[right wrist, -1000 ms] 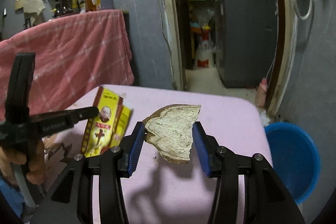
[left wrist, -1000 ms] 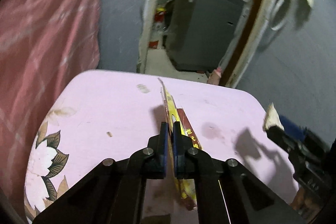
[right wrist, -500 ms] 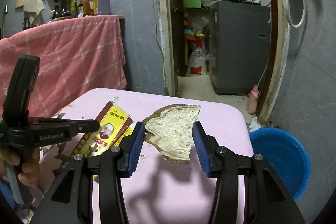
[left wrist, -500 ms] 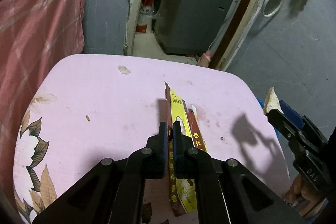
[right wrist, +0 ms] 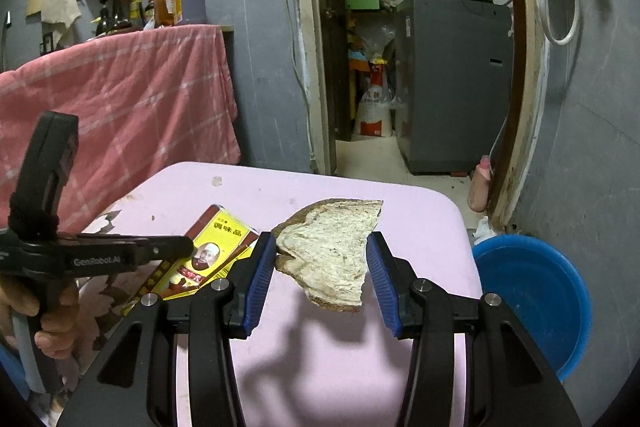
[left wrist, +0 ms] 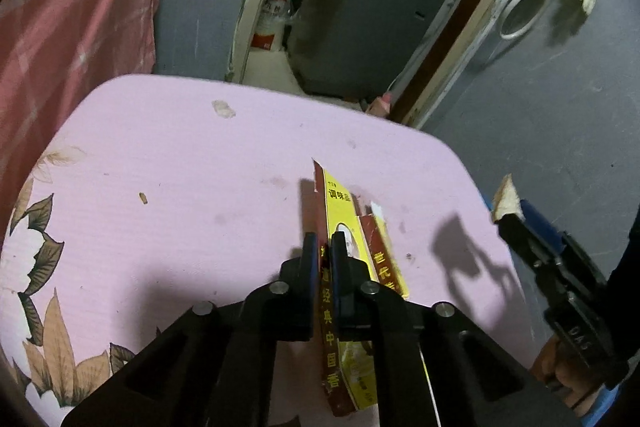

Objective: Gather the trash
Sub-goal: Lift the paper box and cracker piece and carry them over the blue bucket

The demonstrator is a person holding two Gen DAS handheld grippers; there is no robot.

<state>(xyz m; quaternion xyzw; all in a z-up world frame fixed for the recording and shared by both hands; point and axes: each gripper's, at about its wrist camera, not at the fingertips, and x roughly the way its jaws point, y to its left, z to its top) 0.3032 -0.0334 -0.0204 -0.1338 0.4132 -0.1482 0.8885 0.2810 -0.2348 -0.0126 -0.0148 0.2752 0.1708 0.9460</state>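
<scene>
Right wrist view: the right tongs (right wrist: 322, 267) hold the crust (right wrist: 328, 251) as before, now higher above the desk (right wrist: 420, 219), with the blue tub (right wrist: 532, 291) to their right. The left tongs (left wrist: 323, 247) stay closed on the carton (left wrist: 340, 203), which has tipped down toward the desk; I judge both pieces are ready for the tub.

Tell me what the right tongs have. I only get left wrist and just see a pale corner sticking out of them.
Observer: The right tongs are shut on a flat pale scrap with a brown crust along its edge, clamped across its width between the blue pads.
Operator: Where does it go? No bin I can make out here.
Observer: A blue basin sits on the floor past the table's right edge, near the doorway.
Operator: Is the scrap over it?
Observer: No. It hangs above the pink table top, between the basin and the yellow box in your left tongs.
</scene>
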